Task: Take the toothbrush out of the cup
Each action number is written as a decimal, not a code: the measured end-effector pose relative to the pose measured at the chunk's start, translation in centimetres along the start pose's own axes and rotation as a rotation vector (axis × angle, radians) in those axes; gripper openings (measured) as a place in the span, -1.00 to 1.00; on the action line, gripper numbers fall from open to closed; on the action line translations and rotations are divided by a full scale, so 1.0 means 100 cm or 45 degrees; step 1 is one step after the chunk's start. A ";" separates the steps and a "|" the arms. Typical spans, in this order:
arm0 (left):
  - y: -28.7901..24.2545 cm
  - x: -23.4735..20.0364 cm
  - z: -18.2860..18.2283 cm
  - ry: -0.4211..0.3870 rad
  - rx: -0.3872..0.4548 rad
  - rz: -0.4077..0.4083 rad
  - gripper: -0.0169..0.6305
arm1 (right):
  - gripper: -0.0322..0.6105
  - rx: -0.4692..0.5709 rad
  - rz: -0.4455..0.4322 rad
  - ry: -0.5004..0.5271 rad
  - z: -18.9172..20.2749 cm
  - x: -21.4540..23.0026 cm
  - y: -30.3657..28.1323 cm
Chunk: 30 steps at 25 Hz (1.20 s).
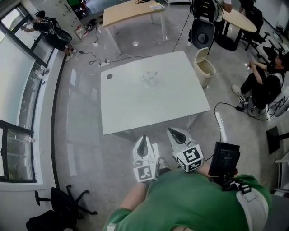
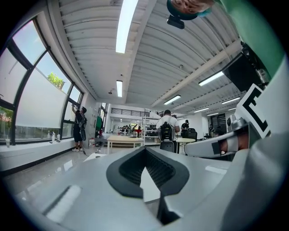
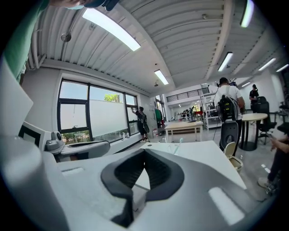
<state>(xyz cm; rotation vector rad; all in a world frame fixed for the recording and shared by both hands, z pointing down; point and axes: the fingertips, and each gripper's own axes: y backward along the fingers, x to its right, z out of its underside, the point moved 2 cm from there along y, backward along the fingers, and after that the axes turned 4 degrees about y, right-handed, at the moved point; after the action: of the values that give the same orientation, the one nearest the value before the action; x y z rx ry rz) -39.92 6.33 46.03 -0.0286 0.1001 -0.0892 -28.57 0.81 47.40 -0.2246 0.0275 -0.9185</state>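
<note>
A clear cup (image 1: pixel 150 77) stands on the far half of the white table (image 1: pixel 135 108); the toothbrush inside it is too faint to make out in the head view. In the right gripper view the cup (image 3: pixel 173 148) shows small on the table ahead, with a pale toothbrush (image 3: pixel 177 145) leaning in it. My left gripper (image 1: pixel 144 138) and right gripper (image 1: pixel 172 131) are both held close to my body, short of the table's near edge and far from the cup. Both are shut with nothing in them, as the left gripper (image 2: pixel 145 151) and right gripper (image 3: pixel 144 151) views show.
A beige bin (image 1: pixel 204 66) stands off the table's right far corner. A wooden table (image 1: pixel 131 11) is beyond, and a cable (image 1: pixel 228 108) runs on the floor at right. A seated person (image 1: pixel 264 83) is at right, a black chair (image 1: pixel 63 205) at bottom left.
</note>
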 end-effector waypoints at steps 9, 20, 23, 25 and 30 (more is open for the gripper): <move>-0.034 -0.052 0.000 -0.001 -0.018 0.104 -0.93 | -0.89 0.025 0.115 -0.011 -0.005 -0.015 -0.052; -0.059 -0.042 0.003 -0.017 -0.016 0.250 -0.93 | -0.89 0.016 0.235 -0.025 -0.008 0.003 -0.055; -0.062 -0.041 0.004 -0.001 -0.008 0.260 -0.93 | -0.89 0.018 0.258 -0.028 -0.010 0.006 -0.054; -0.066 -0.040 0.003 0.006 0.025 0.273 -0.93 | -0.89 0.023 0.268 -0.027 -0.012 0.009 -0.056; -0.081 -0.036 -0.006 -0.004 0.037 0.305 -0.93 | -0.89 0.038 0.284 -0.022 -0.018 0.019 -0.063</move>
<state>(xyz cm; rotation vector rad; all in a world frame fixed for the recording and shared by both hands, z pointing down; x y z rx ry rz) -44.23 -1.40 46.03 0.0122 0.0981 0.1484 -32.59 -4.66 47.07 -0.1974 0.0220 -0.6946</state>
